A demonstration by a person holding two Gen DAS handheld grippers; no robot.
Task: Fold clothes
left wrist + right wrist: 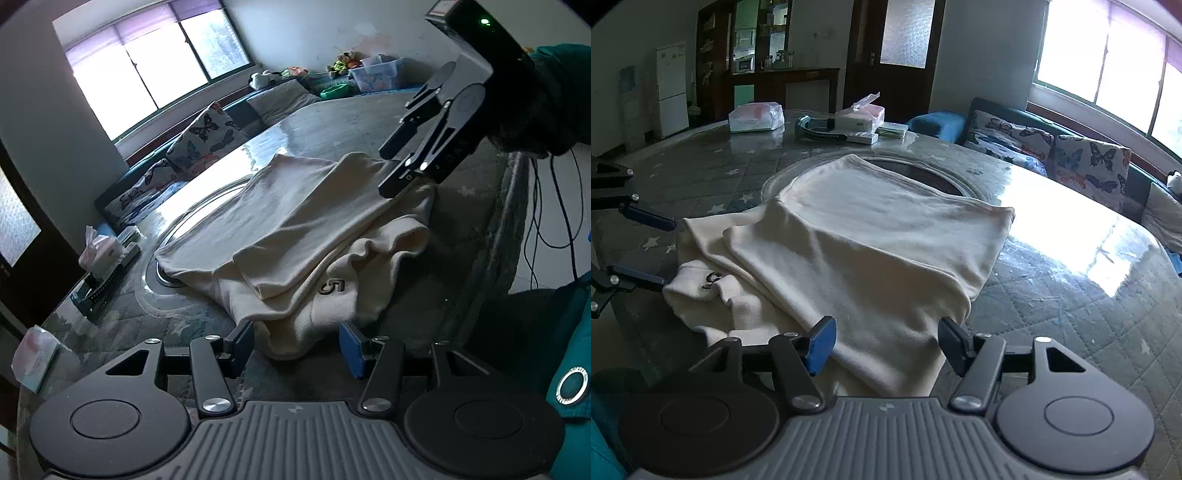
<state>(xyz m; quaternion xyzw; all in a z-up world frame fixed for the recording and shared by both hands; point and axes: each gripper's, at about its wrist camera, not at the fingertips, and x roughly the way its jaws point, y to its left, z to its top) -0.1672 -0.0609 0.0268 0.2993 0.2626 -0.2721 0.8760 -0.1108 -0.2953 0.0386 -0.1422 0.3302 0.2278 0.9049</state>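
Note:
A cream sweatshirt (295, 229) lies partly folded on the round table, one flat panel laid over a bunched lower part that bears a dark "5" patch (332, 287). My left gripper (297, 345) is open at the garment's near edge, and a lump of cloth reaches in between its fingers. At the far right edge of the cloth my right gripper (393, 166) is open too. In the right wrist view the sweatshirt (871, 240) fills the middle. There the right gripper (888, 347) straddles a cloth corner, and the left gripper (653, 247) is open at the left side.
The table (1071, 302) has a quilted cover under glass, with a glass turntable ring (923, 166) under the garment. Tissue packs (755, 116), a tissue box (858, 116) and a dark strap sit at its far side. A sofa with butterfly cushions (1089, 162) runs under the window.

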